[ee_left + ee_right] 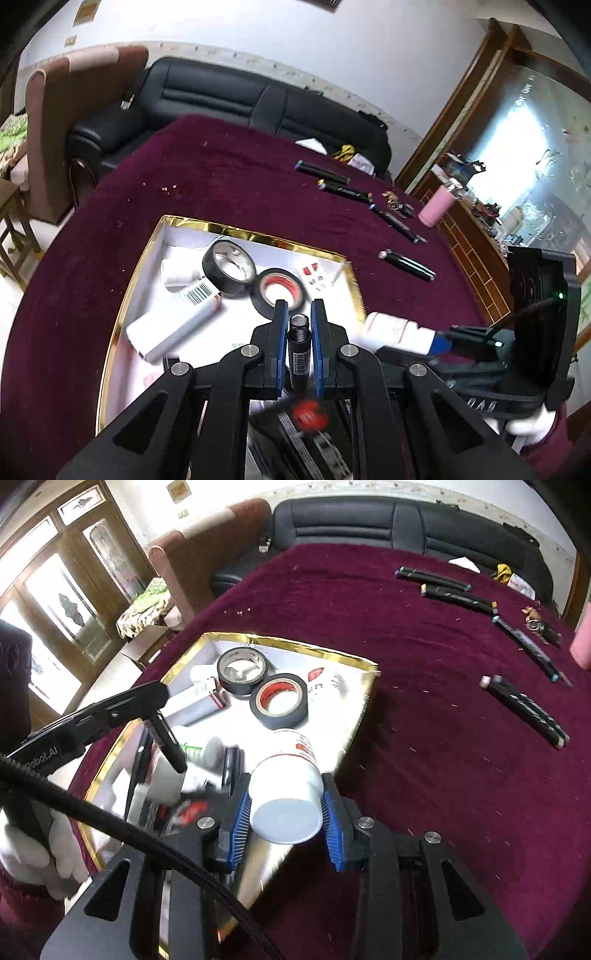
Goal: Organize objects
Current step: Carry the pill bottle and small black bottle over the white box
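Over the gold-rimmed box (155,240) on the maroon-covered table (229,173), both claws carry something. Left claw (299,314) is clenched on a thin black tube (298,339) with a threaded metal end and a barcode, held upright between its blue pads above the box's near part. Right claw (288,805) is grasping a white bottle (286,794) by its body, base toward the camera, above the box's right edge; a white-gloved hand (532,421) holds it. Inside the box lie two black tape rolls (242,670) (279,701) touching each other, a white lighter (207,306) beside them, and other white items, blurred. Well apart to the right, black markers (524,710) lie scattered on the cloth, with a pink cup (436,210) near the table's far edge.
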Motion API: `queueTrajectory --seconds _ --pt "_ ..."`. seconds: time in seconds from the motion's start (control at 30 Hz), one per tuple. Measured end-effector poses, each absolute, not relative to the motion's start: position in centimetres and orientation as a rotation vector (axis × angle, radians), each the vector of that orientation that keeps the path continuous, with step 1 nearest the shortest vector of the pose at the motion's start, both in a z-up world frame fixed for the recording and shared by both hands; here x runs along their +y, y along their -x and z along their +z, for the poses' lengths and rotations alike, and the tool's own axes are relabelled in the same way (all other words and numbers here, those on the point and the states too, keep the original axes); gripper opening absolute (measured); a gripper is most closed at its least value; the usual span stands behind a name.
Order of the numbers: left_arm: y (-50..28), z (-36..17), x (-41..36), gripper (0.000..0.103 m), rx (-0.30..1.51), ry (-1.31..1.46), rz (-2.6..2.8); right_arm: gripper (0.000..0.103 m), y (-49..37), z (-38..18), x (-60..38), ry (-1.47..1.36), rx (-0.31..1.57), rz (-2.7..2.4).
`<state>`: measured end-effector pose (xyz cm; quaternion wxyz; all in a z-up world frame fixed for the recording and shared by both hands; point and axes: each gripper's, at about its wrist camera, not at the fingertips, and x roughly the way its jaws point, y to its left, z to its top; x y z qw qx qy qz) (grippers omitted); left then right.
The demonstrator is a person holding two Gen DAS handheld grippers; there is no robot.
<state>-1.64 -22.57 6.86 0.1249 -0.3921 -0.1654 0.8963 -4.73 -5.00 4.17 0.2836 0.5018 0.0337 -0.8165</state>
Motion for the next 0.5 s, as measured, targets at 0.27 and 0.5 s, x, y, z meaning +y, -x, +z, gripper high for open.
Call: queueTrajectory --seconds 0.27,0.5 --pt "6.1 3.1 -23.4 0.009 -0.502 1.293 2.595 0.034 8.0 0.9 -7.7 -1.425 0.081 -2.159" --pt "7.0 1.5 -24.7 0.010 -0.578 1.342 2.584 0.034 8.2 0.4 -8.8 -1.409 0.109 -2.168"
